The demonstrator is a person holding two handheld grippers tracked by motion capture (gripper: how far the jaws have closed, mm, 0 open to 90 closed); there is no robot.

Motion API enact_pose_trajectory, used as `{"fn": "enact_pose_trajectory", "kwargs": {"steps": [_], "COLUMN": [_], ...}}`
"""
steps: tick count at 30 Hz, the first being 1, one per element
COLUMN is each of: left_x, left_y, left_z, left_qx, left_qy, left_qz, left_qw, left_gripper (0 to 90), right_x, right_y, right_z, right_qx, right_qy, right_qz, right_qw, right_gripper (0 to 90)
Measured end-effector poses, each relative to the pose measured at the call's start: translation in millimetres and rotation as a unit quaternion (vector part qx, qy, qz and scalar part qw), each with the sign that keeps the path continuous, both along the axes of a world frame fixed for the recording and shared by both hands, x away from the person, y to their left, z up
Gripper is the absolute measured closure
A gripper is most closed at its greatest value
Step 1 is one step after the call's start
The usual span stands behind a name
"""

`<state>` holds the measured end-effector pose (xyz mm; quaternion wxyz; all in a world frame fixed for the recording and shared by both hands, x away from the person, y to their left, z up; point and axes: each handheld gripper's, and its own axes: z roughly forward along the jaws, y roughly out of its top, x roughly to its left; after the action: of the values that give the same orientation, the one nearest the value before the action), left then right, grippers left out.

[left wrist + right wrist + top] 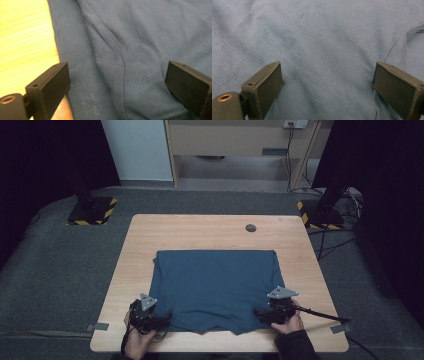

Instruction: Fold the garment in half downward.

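Low in the frame, the left gripper (161, 322) and right gripper (260, 312) rest, jaws spread wide, on the blue cloth's (215, 287) bottom corners.

The left gripper (162, 322) and right gripper (259, 312) are held low at the near edge, jaws spread wide, pointed inward.

This looks like a lab or test room set up for filming. A plain wooden bench (215, 232) stands alone on grey carpet (50, 265). Dark curtains (30, 160) hang on both sides. Two black stands sit on bases with yellow and black stripes (92, 211). Cables (335, 245) run over the floor, and a wall socket (295, 124) is at the back.
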<state>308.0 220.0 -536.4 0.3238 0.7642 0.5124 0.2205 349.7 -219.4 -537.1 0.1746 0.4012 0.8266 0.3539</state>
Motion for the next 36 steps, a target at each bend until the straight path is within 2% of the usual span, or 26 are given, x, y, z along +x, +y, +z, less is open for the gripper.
{"fn": "enact_pose_trajectory", "kwargs": {"steps": [18, 34, 36], "left_x": [15.7, 17.7, 15.6], "left_y": [-27.4, -45.4, -43.8], "left_z": [-0.3, 0.1, 0.7], "left_qx": [0.001, 0.000, -0.002], "left_qy": [-0.002, -0.003, -0.004], "left_qz": [-0.004, -0.010, -0.011], "left_qw": [1.0000, 0.9999, 0.9999], "left_gripper": [5.2, 6.4, 7.5], "right_x": [9.4, 7.1, 6.3], "right_y": [-27.7, -46.0, -44.5], "right_z": [-1.0, 0.8, 2.9], "right_qx": [0.006, 0.000, 0.003], "right_qy": [-0.007, -0.002, 0.009], "right_qz": [-0.013, -0.023, -0.025], "right_qw": [0.9999, 0.9997, 0.9996], "right_gripper": [10.9, 10.9, 8.2]}}
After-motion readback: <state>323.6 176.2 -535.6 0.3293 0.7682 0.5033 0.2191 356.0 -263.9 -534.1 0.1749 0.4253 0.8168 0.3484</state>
